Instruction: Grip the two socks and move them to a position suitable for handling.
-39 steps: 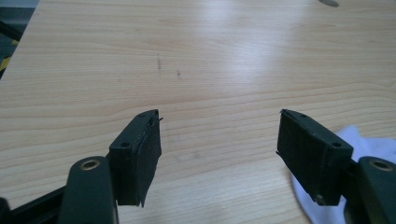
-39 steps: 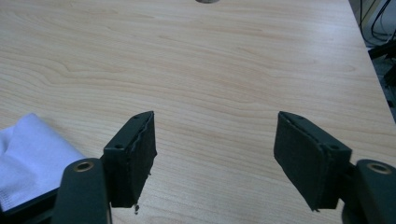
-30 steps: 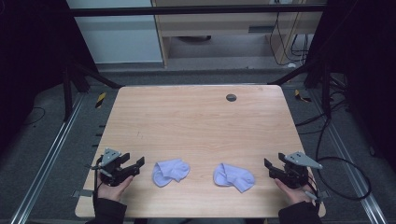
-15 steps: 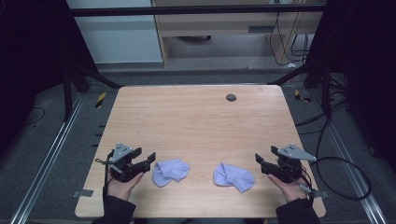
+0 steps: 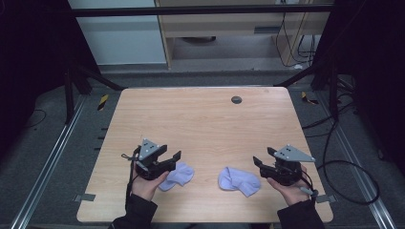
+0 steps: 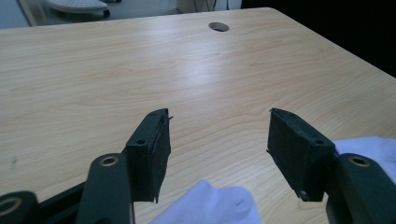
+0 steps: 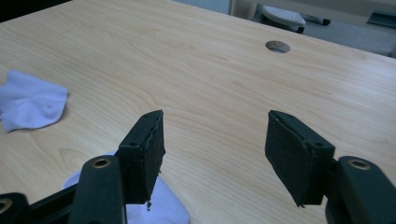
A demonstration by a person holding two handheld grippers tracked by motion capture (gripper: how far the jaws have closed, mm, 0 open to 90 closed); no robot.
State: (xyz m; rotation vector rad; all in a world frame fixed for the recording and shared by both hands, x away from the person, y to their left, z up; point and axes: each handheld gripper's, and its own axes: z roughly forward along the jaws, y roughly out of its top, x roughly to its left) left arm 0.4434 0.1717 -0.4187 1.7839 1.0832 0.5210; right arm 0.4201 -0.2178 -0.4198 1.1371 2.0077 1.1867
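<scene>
Currently both hand-held grippers, left (image 5: 173, 159) and right (image 5: 261, 162), have just been closing slightly yet stand spread and empty. Each sock, left (image 5: 177, 175) and right (image 5: 239, 180), lies at its gripper's 6 o'clock on the surface (image 5: 200, 119); lower squarely before pinching.

Two socks lie on the bench (image 5: 200, 124) toward the lower middle of the frame: the left sock (image 5: 176, 175) just beside the left gripper (image 5: 173, 159), the right sock (image 5: 239, 180) near the right gripper (image 5: 260, 164). A hole (image 5: 236, 99) sits at upper centre.

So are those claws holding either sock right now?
No. Both the left claw and right claw are open and empty, each just beside its sock on the table.
</scene>
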